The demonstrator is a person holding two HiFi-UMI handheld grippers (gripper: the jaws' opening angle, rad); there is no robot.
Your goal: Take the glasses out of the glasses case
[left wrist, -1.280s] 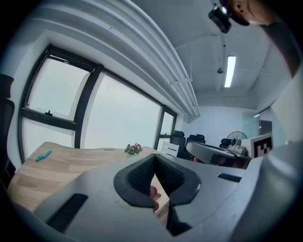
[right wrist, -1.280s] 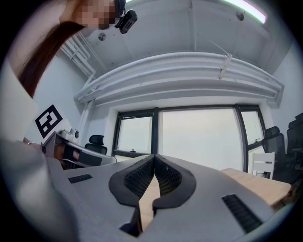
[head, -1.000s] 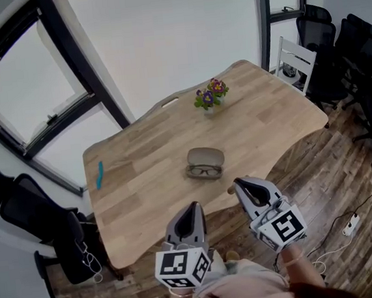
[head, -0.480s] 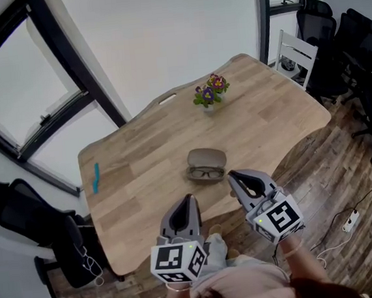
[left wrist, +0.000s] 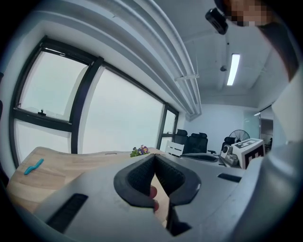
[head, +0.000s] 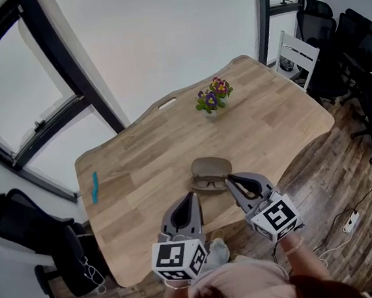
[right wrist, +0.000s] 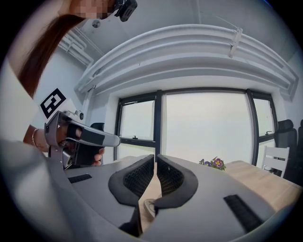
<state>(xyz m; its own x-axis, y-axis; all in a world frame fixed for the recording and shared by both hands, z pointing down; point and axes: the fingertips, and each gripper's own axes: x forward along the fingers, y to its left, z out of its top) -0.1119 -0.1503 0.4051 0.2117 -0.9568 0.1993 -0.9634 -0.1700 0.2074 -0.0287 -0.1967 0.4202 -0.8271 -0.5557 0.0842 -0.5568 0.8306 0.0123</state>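
Both jaw pairs pressed together, empty: left gripper (head: 192, 205), right gripper (head: 232, 182) partly hiding glasses (head: 207, 183); glasses case (head: 210, 166), flowers (head: 212, 99) twelve o'clock.

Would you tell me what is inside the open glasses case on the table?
Dark-framed glasses lie in the case, its lid open behind them. The right gripper covers the case's right end, so that end of the glasses is hidden.

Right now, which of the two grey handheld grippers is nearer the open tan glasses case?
The right gripper: its tips almost reach the tan oval glasses case with dark-framed glasses, while the left gripper hangs farther back.
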